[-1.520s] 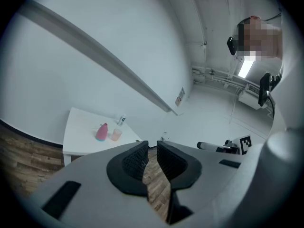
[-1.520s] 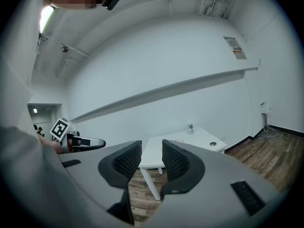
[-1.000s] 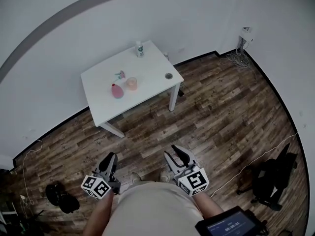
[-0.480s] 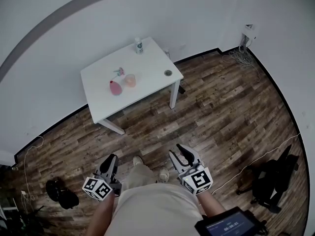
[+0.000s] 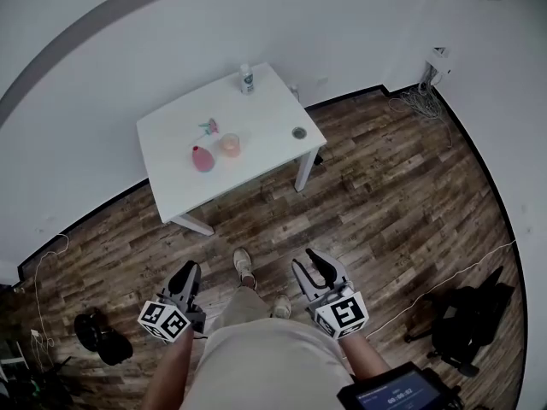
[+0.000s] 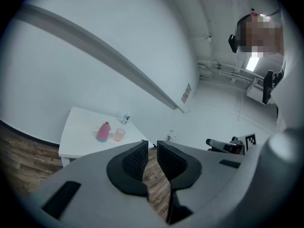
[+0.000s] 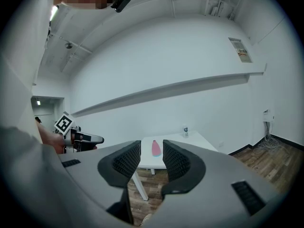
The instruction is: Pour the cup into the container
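Well back from the white table (image 5: 265,114).
My left gripper (image 5: 186,272) and right gripper (image 5: 309,264) are closed, empty; cup (image 5: 229,145) beside pink bottle (image 5: 202,158).

container (image 5: 202,158): on table (image 5: 267,114), just left of cup (image 5: 229,145)
bottle (image 5: 247,79): at table's far edge, behind cup
small disc (image 5: 298,132): near table's right edge, well apart from cup

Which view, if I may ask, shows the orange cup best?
The head view: the orange cup stands clear beside the pink container. The left gripper view shows it small; the right gripper view misses it.
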`<action>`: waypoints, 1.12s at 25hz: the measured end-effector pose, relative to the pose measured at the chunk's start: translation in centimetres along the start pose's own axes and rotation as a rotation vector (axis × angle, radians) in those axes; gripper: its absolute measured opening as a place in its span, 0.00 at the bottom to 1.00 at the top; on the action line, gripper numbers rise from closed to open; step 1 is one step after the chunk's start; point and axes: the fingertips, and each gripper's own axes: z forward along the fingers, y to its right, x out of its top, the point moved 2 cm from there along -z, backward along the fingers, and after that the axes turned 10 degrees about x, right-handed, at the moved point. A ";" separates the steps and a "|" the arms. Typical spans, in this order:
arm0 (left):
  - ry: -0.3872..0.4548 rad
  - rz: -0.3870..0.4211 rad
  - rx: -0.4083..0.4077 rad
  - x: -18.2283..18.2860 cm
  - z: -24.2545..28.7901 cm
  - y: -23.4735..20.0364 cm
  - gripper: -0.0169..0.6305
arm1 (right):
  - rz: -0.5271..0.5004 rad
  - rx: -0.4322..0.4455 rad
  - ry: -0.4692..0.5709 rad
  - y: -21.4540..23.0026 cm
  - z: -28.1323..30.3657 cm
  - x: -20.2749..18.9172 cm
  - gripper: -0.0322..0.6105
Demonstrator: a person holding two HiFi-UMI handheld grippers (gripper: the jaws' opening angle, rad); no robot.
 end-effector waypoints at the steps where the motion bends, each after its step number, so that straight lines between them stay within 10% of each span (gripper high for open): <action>1: -0.004 0.005 -0.003 0.7 1.0 -0.6 0.13 | 0.005 -0.005 0.001 0.6 1.0 0.3 0.25; 28: -0.015 0.080 -0.128 13.6 19.3 -16.6 0.13 | -0.076 -0.024 -0.042 10.4 27.9 7.4 0.25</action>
